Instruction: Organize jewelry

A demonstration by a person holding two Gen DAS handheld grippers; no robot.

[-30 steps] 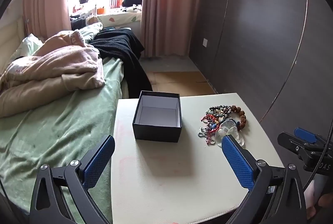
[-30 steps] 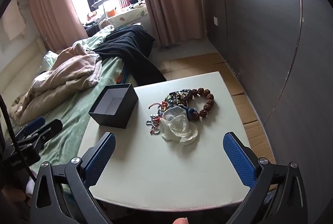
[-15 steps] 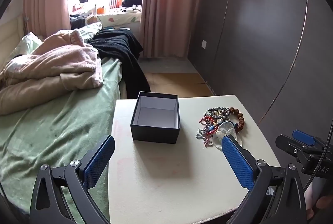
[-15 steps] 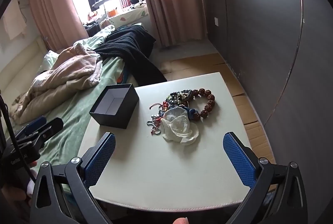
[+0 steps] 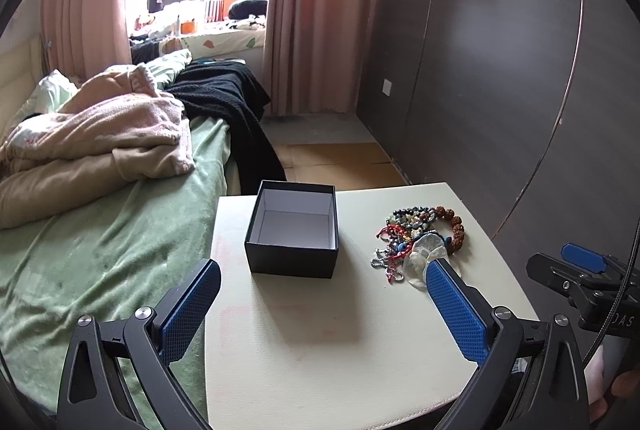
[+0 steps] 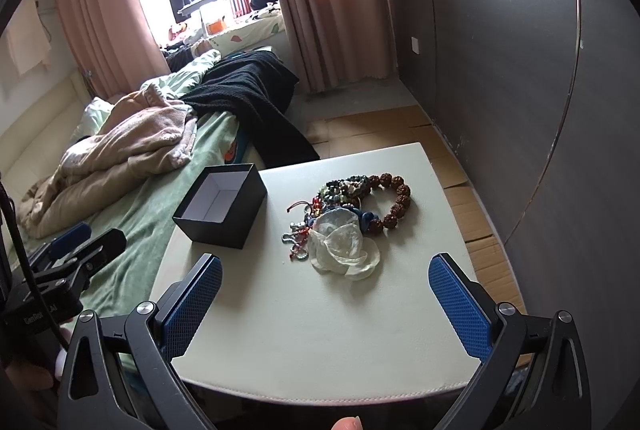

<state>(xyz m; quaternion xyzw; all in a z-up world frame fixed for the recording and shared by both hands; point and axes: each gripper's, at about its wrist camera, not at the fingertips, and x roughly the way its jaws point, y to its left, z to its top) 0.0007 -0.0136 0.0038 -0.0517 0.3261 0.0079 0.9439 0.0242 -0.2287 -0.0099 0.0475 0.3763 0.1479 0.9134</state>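
Left gripper [image 5: 320, 300] and right gripper [image 6: 326, 292], lettered "GenRobot.AI", both gape wide, empty; black box [image 6: 220, 207] near tabletop's [image 6: 320, 330] left edge, jewelry pile [image 6: 348, 214] beside it

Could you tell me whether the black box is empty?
Empty: the black box shows only bare white lining; the jewelry pile lies beside it.

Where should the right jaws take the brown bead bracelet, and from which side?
Grip the brown bead bracelet at its outer arc, the side away from the black box, coming from above. That arc lies bare on the table; its near end runs under the jewelry pile.
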